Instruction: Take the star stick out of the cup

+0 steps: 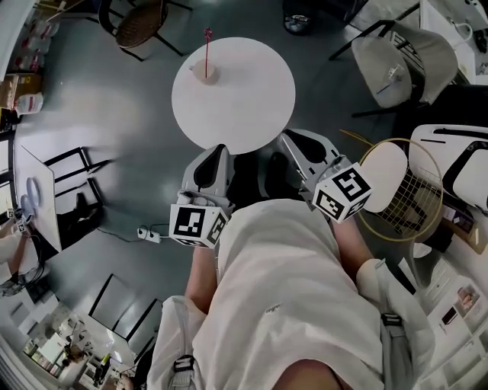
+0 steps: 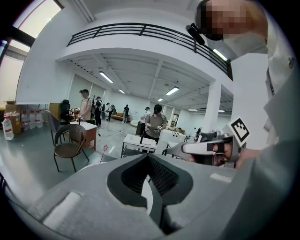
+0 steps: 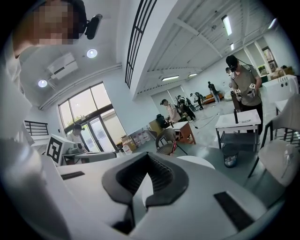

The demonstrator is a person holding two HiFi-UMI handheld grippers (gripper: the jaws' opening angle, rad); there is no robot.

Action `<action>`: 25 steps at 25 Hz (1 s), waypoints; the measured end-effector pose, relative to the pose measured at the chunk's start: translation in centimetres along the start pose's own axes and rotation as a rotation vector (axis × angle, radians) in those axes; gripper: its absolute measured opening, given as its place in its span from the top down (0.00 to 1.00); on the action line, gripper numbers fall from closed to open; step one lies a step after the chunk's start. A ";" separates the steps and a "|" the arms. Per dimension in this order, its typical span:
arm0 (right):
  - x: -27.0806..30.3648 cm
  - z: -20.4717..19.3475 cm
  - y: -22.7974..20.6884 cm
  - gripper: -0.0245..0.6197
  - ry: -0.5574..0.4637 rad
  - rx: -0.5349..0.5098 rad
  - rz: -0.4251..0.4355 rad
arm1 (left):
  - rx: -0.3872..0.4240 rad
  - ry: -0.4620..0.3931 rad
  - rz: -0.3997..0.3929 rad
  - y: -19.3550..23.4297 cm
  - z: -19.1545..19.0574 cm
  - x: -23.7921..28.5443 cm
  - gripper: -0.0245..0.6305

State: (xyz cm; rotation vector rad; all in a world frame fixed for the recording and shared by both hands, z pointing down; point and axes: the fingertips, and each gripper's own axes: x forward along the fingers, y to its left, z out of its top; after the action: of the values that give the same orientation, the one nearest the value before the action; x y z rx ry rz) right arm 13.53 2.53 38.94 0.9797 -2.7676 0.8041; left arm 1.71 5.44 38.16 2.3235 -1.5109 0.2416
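A round white table (image 1: 252,107) stands ahead of me in the head view. Near its far left edge is a small pale cup (image 1: 204,73), and a thin pink star stick (image 1: 207,44) stands upright in it. My left gripper (image 1: 220,150) and right gripper (image 1: 284,138) hang side by side at the table's near edge, well short of the cup. Both have their jaws together and hold nothing. The left gripper (image 2: 149,158) view shows the star stick (image 2: 105,149) small and far off. Beyond the right gripper (image 3: 149,156), the stick (image 3: 174,146) rises over the table (image 3: 199,161).
A brown woven chair (image 1: 142,23) stands beyond the table at the far left, and a white chair (image 1: 396,62) at the right. A racket (image 1: 402,199) lies by my right side. A white desk (image 1: 34,199) is at the left. Several people stand far off in the hall.
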 end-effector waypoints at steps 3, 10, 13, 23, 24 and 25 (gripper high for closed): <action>0.8 0.9 -0.5 0.95 -0.007 -0.007 -0.020 | 0.014 -0.012 -0.022 0.8 1.2 1.0 0.95; 3.3 3.3 -0.8 0.95 -0.036 -0.018 -0.074 | 0.026 -0.021 -0.055 4.1 3.3 3.0 0.95; 4.5 4.1 -1.0 0.95 -0.042 -0.020 -0.096 | 0.031 -0.024 -0.070 5.6 4.0 4.2 0.95; 9.3 6.0 -0.4 0.95 -0.058 -0.027 -0.160 | 0.046 -0.020 -0.127 10.7 5.8 7.0 0.95; 9.8 6.0 -0.3 0.95 -0.057 -0.025 -0.168 | 0.048 -0.017 -0.131 11.3 5.8 7.2 0.95; 10.2 6.0 -0.2 0.95 -0.056 -0.023 -0.176 | 0.050 -0.012 -0.135 11.9 5.8 7.4 0.95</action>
State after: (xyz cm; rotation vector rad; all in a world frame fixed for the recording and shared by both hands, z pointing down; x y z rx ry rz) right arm 6.09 -6.37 36.52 1.2380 -2.6810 0.7285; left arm -6.34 -7.38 37.62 2.4581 -1.3616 0.2325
